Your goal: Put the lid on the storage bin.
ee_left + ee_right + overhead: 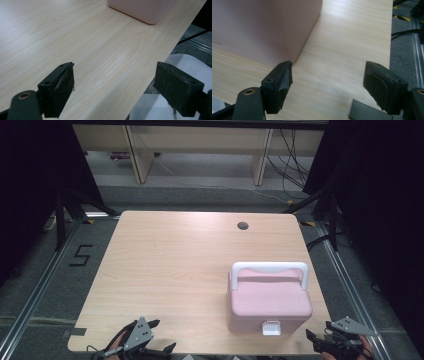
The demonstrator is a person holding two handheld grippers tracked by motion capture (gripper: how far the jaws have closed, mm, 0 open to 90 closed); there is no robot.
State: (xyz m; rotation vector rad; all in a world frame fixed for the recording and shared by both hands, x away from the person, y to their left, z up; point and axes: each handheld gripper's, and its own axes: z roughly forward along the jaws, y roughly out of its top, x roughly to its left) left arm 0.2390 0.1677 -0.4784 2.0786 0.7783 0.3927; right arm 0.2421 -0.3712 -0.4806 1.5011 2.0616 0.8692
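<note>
Pink box (pixel 268 303) with white handle (pixel 269 268) sat closed on table (pixel 170 270), near-right. My left gripper (pixel 115 82) and right gripper (pixel 328 83) hung at the near edge, jaws apart, empty.

pink box (pixel 269 306) with white handle (pixel 269 268) and white latch (pixel 271 327); pale wood-grain table (pixel 170 270); grey floor (pixel 45 285).

Both hands sit low at the near edge: left gripper (pixel 161 336) and right gripper (pixel 314 340) each have jaws spread wide, nothing between them.
</note>
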